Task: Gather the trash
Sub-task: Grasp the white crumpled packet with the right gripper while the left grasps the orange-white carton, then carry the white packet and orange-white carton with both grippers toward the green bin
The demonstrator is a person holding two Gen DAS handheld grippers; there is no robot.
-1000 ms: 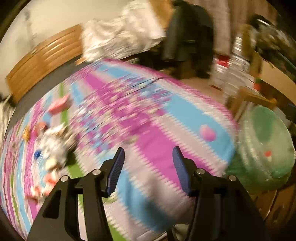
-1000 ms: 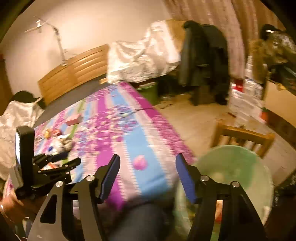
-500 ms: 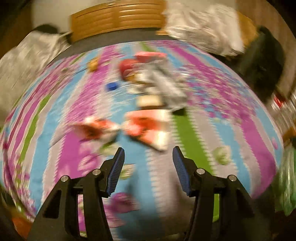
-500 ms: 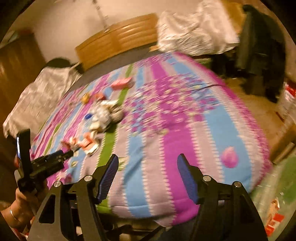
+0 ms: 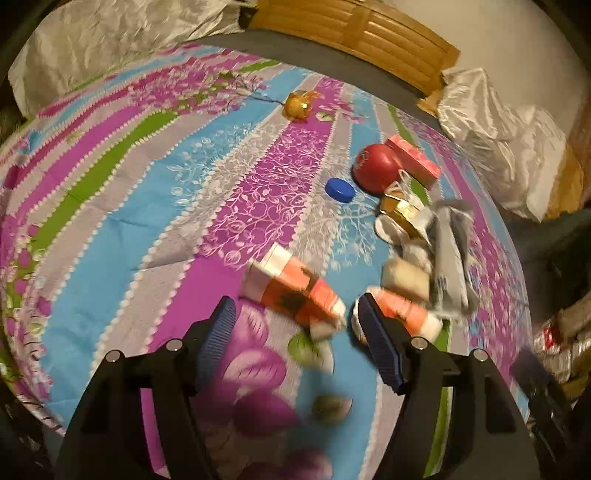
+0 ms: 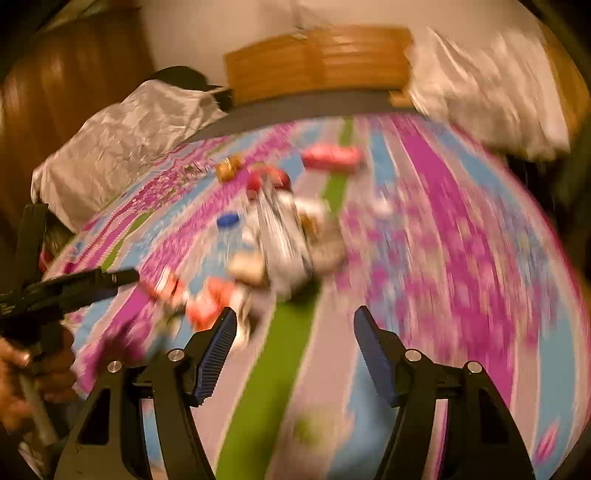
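Note:
Trash lies on a striped floral bedspread. In the left wrist view my left gripper is open and empty, just short of an orange-and-white wrapper. A second orange wrapper lies by the right finger. Beyond are a silver crumpled pack, a gold wrapper, a blue cap, a red ball, a pink box and a gold foil ball. My right gripper is open and empty over the bedspread, and its blurred view shows the left gripper at the left.
A wooden headboard stands behind the bed. Silver cloth bundles lie at the far left and far right. The bed's edge runs along the bottom left. Dark clutter sits off the bed at the right.
Both grippers swung left from the green bag and chair at the bed's foot to the pile of trash. The left gripper has closed in on the orange wrappers. Both stayed open.

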